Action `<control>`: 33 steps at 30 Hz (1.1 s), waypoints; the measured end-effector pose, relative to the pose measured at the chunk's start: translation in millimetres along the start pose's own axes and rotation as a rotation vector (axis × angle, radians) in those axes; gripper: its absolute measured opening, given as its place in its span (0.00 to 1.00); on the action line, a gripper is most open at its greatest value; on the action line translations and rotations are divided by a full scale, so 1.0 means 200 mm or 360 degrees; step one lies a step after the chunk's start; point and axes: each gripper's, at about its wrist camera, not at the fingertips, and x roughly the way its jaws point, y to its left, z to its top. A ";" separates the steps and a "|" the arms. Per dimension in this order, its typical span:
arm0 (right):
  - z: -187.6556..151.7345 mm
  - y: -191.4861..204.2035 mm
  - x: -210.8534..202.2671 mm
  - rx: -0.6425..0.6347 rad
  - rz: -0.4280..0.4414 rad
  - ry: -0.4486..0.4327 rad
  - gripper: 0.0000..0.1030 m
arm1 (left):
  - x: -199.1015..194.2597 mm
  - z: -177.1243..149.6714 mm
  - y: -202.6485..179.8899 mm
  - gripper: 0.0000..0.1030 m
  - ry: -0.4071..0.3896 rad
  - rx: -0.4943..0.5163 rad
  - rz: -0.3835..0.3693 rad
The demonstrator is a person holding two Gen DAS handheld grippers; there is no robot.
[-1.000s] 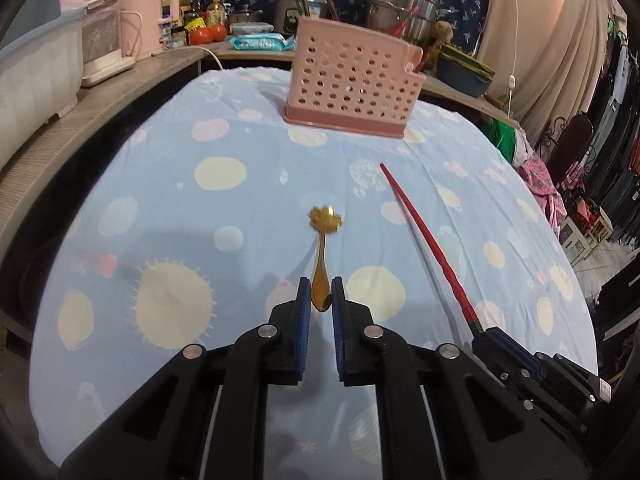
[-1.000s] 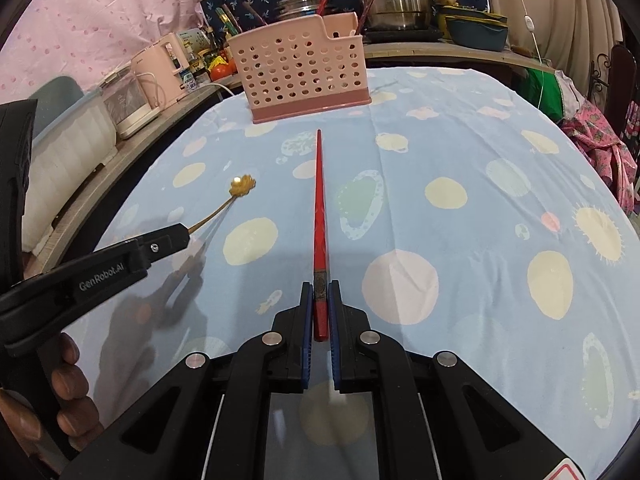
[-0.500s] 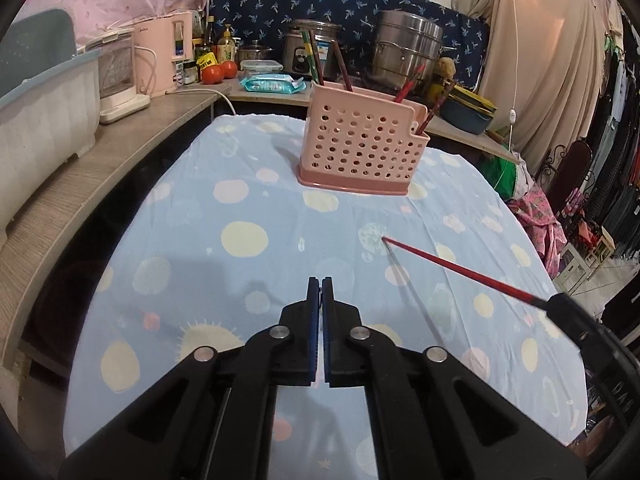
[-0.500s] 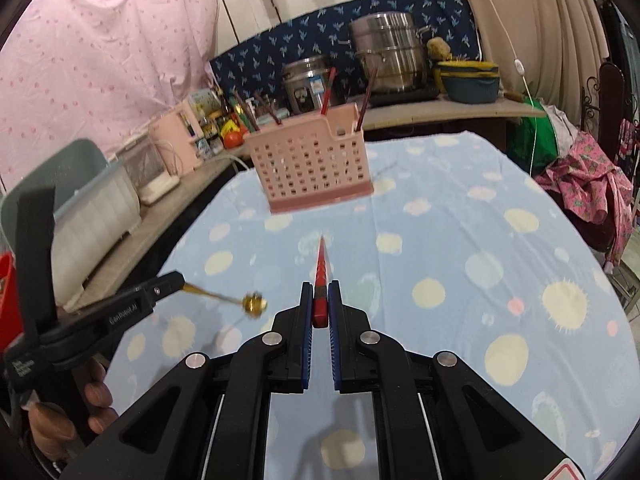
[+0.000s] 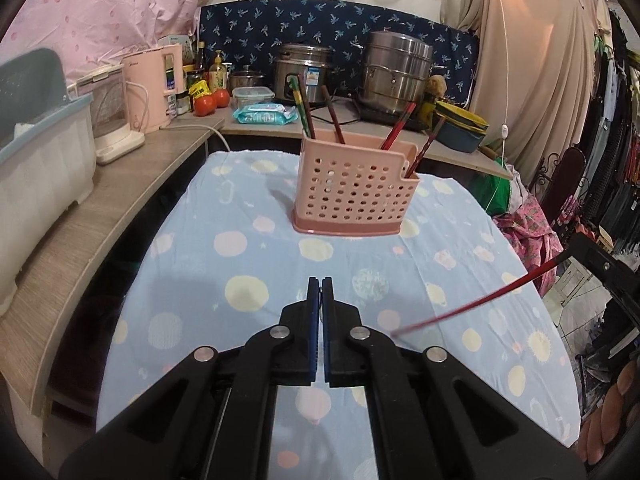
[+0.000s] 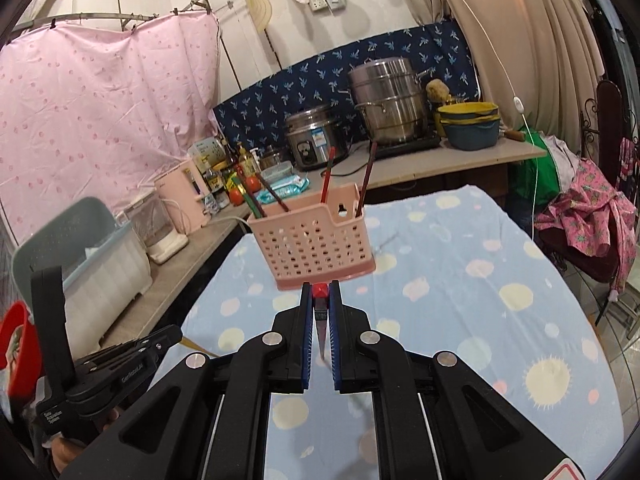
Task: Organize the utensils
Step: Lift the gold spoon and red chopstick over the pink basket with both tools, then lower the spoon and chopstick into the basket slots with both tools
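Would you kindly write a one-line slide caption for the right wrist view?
Right gripper holds a red chopstick above the spotted tablecloth, aimed at the pink basket; left gripper carries a gold spoon.

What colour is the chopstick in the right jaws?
Red. The chopstick shows best in the left wrist view, sticking out over the dotted blue cloth.

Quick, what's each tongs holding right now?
Left tongs: closed on the thin gold metal spoon.
Right tongs: closed on the long red plastic chopstick.
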 end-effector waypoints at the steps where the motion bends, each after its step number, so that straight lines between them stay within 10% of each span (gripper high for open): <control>1: 0.02 0.00 0.00 -0.0002 0.0000 -0.0011 0.07 | 0.00 0.02 0.00 0.01 -0.0006 0.0006 -0.0002; 33: 0.89 0.08 0.34 -0.0054 0.0065 -0.0358 0.07 | 0.25 0.92 -0.04 0.01 -0.0244 0.0059 0.0081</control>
